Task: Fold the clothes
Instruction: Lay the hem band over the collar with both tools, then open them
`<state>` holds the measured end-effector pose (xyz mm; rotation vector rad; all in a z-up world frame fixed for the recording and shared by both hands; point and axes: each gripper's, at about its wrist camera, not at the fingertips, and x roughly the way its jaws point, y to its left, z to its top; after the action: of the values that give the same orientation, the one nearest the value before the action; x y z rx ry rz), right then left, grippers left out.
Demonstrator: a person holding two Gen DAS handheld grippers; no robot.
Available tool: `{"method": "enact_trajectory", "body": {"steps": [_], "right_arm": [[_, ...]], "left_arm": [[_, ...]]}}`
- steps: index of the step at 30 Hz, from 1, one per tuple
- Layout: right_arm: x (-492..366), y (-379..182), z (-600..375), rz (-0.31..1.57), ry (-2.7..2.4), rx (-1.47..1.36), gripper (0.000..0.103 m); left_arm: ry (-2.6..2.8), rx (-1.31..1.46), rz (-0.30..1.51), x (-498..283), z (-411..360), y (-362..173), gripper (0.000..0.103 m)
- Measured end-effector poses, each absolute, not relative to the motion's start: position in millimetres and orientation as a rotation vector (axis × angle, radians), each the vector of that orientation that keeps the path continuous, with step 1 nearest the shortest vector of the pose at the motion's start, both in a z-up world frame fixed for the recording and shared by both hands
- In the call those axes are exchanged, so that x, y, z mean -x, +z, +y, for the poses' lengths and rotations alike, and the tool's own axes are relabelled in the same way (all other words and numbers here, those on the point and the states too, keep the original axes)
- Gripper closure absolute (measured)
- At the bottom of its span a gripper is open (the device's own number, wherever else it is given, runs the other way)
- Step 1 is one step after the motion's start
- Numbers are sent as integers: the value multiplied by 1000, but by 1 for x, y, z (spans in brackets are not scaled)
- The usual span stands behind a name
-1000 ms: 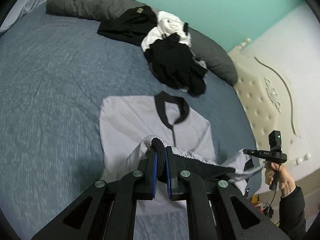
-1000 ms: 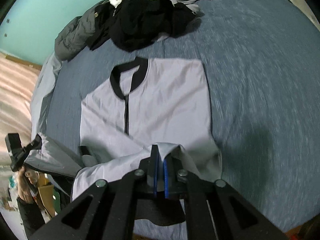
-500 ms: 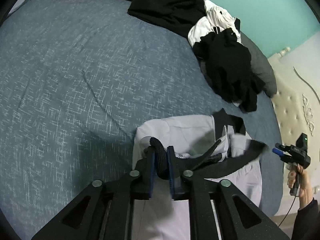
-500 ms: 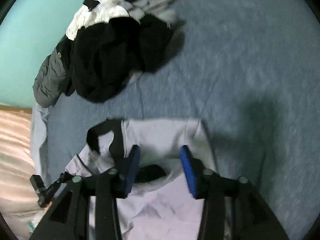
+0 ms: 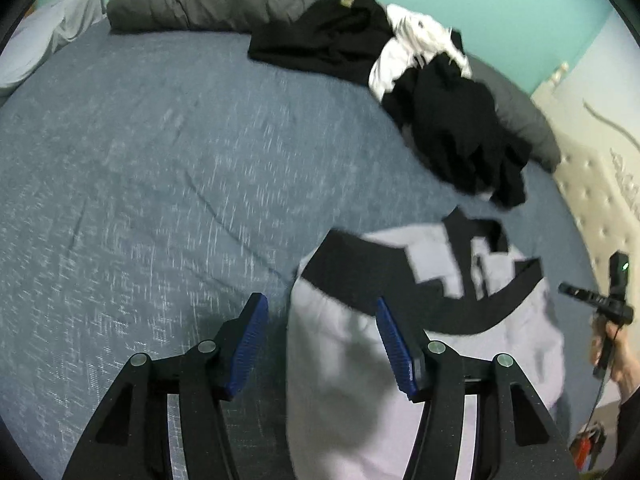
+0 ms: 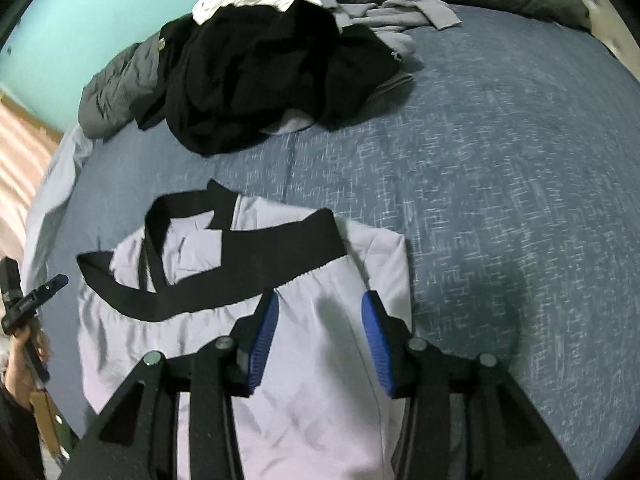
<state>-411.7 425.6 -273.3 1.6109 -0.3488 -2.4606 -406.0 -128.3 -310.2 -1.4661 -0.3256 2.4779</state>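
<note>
Both released claws, left gripper (image 5: 318,334) and right gripper (image 6: 318,330), have just been opening; the light-grey black-banded shirt (image 6: 304,360) now lies folded near the blue-grey bed's (image 6: 500,200) near edge.

dim indoor light, slight motion blur, soft shadows, strong fisheye edge warping.

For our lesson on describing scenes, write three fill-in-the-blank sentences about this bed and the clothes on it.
1. The grey shirt has ______ trim.
2. The fingers of the left gripper stand ______, gripping nothing.
3. The pile of clothes lies on a ______ bedspread.

Missing words: black; open; blue
</note>
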Motion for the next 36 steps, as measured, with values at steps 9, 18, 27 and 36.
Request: {"method": "enact_trajectory", "body": {"steps": [9, 18, 27, 36], "right_arm": [[437, -312, 413, -203, -2468, -1633, 66], [409, -268, 426, -157, -2654, -1350, 93], [438, -272, 432, -154, -2720, -1406, 93], [463, -327, 435, -133, -2679, -1573, 87]], "left_arm": [[2406, 1473, -388, 422, -130, -349, 73], [2490, 1300, -350, 401, -129, -304, 93], [2519, 1341, -341, 434, -120, -318, 93], [2496, 1462, -355, 449, -118, -352, 81]]}}
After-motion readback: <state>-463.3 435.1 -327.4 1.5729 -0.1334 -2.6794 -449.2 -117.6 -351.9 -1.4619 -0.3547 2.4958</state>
